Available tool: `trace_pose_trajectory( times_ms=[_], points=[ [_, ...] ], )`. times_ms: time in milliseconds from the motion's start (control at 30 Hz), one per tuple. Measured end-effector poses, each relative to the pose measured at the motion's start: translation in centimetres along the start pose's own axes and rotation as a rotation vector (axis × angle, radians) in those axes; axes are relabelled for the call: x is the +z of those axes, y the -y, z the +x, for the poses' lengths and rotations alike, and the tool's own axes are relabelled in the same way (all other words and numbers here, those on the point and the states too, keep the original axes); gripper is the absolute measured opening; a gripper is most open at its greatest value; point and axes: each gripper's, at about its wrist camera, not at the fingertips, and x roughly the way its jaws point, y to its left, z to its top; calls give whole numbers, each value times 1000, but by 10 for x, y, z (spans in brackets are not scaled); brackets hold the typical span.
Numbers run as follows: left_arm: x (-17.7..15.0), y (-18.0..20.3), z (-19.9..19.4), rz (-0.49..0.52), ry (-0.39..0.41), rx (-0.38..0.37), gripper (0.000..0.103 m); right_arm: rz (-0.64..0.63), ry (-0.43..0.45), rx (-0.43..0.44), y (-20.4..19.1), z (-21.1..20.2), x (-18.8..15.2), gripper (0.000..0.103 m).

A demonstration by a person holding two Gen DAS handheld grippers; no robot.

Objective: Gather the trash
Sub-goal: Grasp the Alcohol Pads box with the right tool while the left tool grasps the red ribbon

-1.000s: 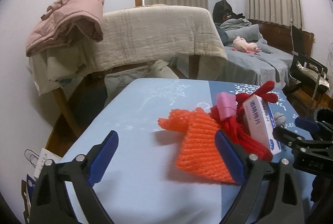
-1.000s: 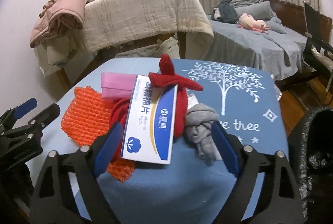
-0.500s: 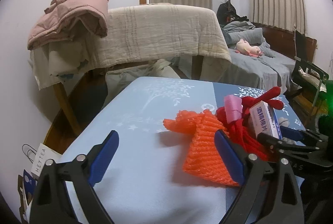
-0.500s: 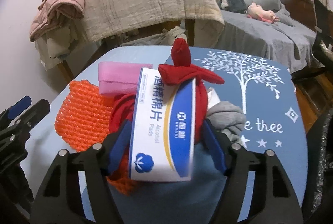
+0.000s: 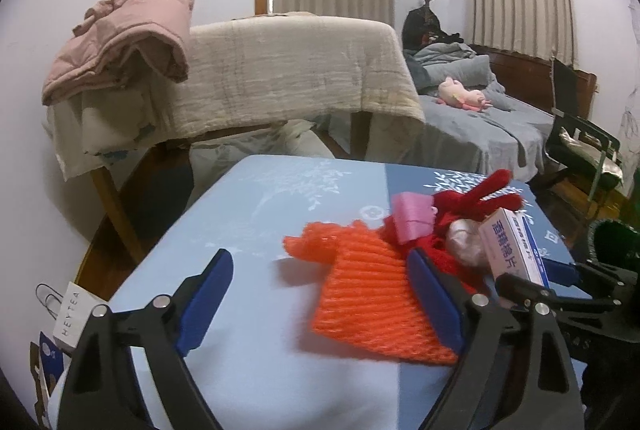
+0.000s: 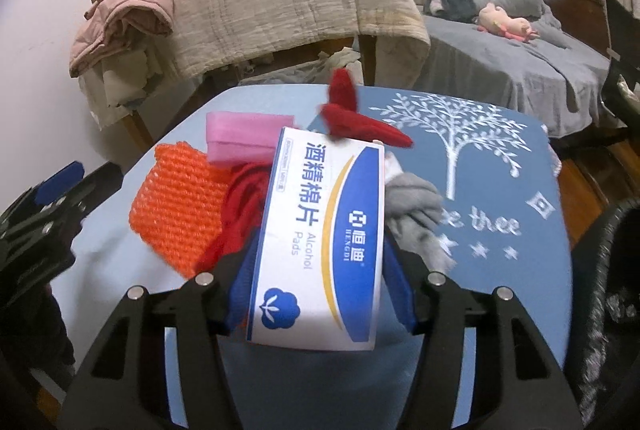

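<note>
Your right gripper (image 6: 316,270) has just closed on the alcohol pads box (image 6: 320,230), lifting it from the pile; your left gripper (image 5: 320,294) stays spread. The trash bin (image 6: 612,294) waits to your right.

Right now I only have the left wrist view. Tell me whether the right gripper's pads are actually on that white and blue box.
Observer: Yes. In the right wrist view the right gripper is shut on the box, with one blue pad against each long side.
Operator: Read me the box's top face.
Observer: It says "Alcohol Pads" in English beside the Chinese print, with a blue cotton-boll logo at the near end.
Operator: Place the bin for me relative to that gripper.
Observer: The black bin stands to the gripper's right, just past the right edge of the table, with its mouth open.
</note>
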Motion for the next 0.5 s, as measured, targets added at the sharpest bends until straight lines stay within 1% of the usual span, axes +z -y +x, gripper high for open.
trace_pose_trajectory(
  times_ms=[100, 200, 333, 433, 500],
  points=[
    [0, 10, 2, 8, -12, -27, 83, 9, -5, -8, 8, -11, -9, 55],
    [-3, 24, 6, 13, -28, -63, 79, 13, -6, -36, 17, -19, -17, 55],
    [-6, 44, 16, 29, -53, -108, 75, 46, -2, -68, 35, -24, -20, 55],
    [-8, 55, 24, 39, -67, -121, 72, 65, 5, -85, 48, -26, -19, 55],
    [-9, 61, 33, 42, -85, -127, 67, 73, 9, -95, 55, -27, -19, 55]
  ],
)
